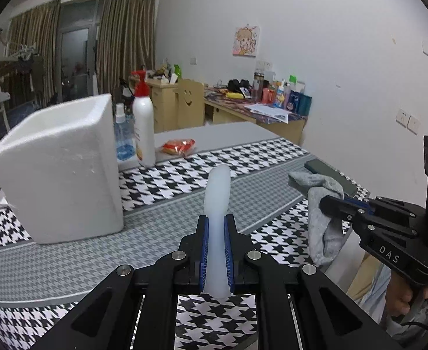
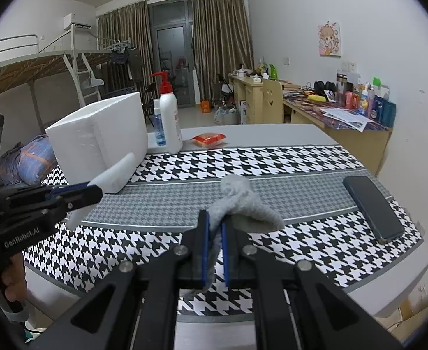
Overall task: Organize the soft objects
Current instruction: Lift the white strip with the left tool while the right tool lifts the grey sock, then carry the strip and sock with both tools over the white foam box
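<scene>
From the left wrist view, the left gripper (image 1: 216,233) had its jaws clenched on a pale translucent soft strip (image 1: 218,201), which stood up at centre frame, over the houndstooth-covered surface (image 1: 68,262). Only this view showed the grey sock (image 1: 321,204) hanging off the right gripper (image 1: 330,204) at the right edge, one end drooping, the other reaching toward the dark phone (image 1: 330,175) behind it (contact there could not be told).

The right wrist view gave what the other could not: the sock (image 2: 243,204) pinched between the right gripper's (image 2: 214,227) blue pads, jaws clamped on it, the cloth bulging up and right of them. Here the phone (image 2: 372,207) lay fully visible at right, clear of the sock. The left gripper (image 2: 94,192) came in from the left edge, its strip (image 2: 112,175) overlapping the white foam box (image 2: 97,143).

The foam box (image 1: 62,169) filled the left of the left wrist view, with a white pump bottle (image 1: 144,128), a blue bottle (image 1: 123,140) and a red snack packet (image 1: 179,147) behind it.
</scene>
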`<state>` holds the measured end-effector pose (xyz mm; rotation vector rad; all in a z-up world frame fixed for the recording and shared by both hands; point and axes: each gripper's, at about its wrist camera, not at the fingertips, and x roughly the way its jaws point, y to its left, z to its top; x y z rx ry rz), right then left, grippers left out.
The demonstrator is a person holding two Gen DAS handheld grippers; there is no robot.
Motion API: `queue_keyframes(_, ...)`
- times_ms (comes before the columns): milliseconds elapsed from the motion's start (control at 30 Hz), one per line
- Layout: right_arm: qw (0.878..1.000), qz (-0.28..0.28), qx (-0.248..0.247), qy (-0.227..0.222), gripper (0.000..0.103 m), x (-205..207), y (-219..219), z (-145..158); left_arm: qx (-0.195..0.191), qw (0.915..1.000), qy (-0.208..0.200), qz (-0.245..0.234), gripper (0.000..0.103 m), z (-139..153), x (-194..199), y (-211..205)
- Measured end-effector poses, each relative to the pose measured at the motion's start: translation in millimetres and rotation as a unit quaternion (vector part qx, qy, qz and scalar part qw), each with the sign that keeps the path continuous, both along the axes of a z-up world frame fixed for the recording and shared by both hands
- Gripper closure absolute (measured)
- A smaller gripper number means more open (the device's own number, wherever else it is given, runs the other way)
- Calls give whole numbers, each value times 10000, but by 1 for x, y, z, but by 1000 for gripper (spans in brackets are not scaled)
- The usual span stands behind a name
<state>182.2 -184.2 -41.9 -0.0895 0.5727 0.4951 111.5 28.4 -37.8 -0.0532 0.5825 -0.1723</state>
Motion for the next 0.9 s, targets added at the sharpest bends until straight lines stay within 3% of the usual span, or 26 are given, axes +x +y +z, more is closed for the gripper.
queue_keyframes(900,9989,160,213,-378,92,-4,21,35,141,9983,-503,253,92,41,-17,20)
